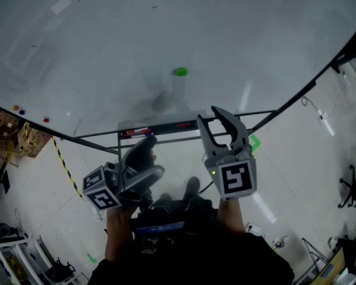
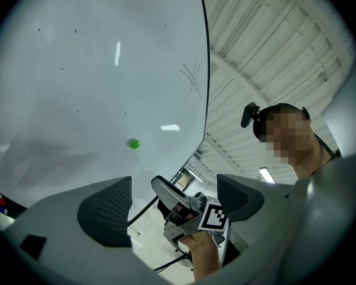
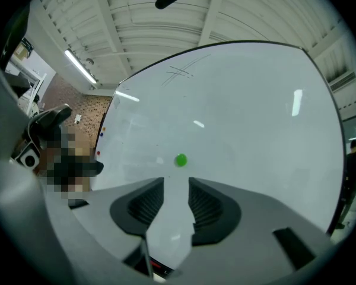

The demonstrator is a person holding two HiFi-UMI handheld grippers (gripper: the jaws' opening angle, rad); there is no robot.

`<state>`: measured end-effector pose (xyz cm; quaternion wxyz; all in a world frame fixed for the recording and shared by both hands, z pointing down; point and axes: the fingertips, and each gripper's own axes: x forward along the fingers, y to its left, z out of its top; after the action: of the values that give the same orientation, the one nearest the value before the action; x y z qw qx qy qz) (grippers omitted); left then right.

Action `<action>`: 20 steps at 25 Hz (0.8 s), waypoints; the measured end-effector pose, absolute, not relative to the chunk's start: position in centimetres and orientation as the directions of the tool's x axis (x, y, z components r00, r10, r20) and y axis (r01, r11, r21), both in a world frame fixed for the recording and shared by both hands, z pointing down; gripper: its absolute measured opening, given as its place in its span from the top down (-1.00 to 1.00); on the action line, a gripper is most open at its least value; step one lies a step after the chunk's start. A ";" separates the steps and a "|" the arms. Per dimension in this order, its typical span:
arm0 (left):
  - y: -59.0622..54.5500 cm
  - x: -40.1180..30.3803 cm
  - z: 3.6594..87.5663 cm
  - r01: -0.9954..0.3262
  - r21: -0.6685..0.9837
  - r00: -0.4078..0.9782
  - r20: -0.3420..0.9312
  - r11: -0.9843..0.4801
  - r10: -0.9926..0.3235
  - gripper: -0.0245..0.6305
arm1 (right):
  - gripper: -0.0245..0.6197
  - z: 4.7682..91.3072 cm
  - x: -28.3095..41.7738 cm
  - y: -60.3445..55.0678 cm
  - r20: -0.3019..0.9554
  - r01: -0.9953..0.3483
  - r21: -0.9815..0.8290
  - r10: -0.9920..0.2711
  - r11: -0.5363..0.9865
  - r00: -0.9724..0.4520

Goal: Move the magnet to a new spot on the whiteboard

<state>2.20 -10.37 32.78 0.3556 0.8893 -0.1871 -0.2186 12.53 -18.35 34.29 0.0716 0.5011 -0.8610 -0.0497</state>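
A small green magnet [image 1: 179, 72] sticks on the whiteboard [image 1: 107, 46], near its lower middle. My right gripper [image 1: 217, 120] is held up below the magnet and a little to its right, clear of the board. Its jaws are open with a narrow gap and nothing between them. In the right gripper view the magnet [image 3: 180, 160] shows just above the gap of the right gripper [image 3: 177, 198]. My left gripper [image 1: 147, 159] hangs lower left, wide open and empty. In the left gripper view the magnet [image 2: 133, 143] is far off, above the left gripper [image 2: 175, 200].
A marker tray [image 1: 160, 129] with red markers runs along the board's bottom edge. Small coloured magnets [image 1: 19, 110] sit at the board's left edge. Yellow-black tape [image 1: 64, 162] crosses the floor. An office chair [image 1: 353, 186] stands at the right.
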 end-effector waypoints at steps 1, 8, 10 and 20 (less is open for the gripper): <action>-9.9 2.4 32.7 -0.173 0.711 0.840 -0.255 -0.682 -0.479 -0.42 | 0.43 34.1 12.7 -17.9 0.068 -0.860 0.156 -0.874 0.485 -0.481; -5.5 -0.2 31.9 -0.139 0.700 0.836 -0.296 -0.701 -0.461 -0.42 | 0.43 32.4 10.8 -13.7 0.046 -0.864 0.180 -0.881 0.471 -0.471; -3.8 -1.3 32.1 -0.121 0.700 0.839 -0.307 -0.704 -0.450 -0.42 | 0.43 32.2 9.7 -11.8 0.041 -0.867 0.189 -0.885 0.462 -0.463; 4.3 -4.9 33.4 0.014 0.731 0.844 -0.374 -0.682 -0.384 -0.42 | 0.43 33.5 6.8 -0.6 0.126 -0.883 0.228 -0.912 0.410 -0.391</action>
<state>-4.86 4.30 33.37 0.3845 0.8799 -0.1051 -0.2587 6.76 -0.58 33.49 0.1158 0.5395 -0.8317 -0.0617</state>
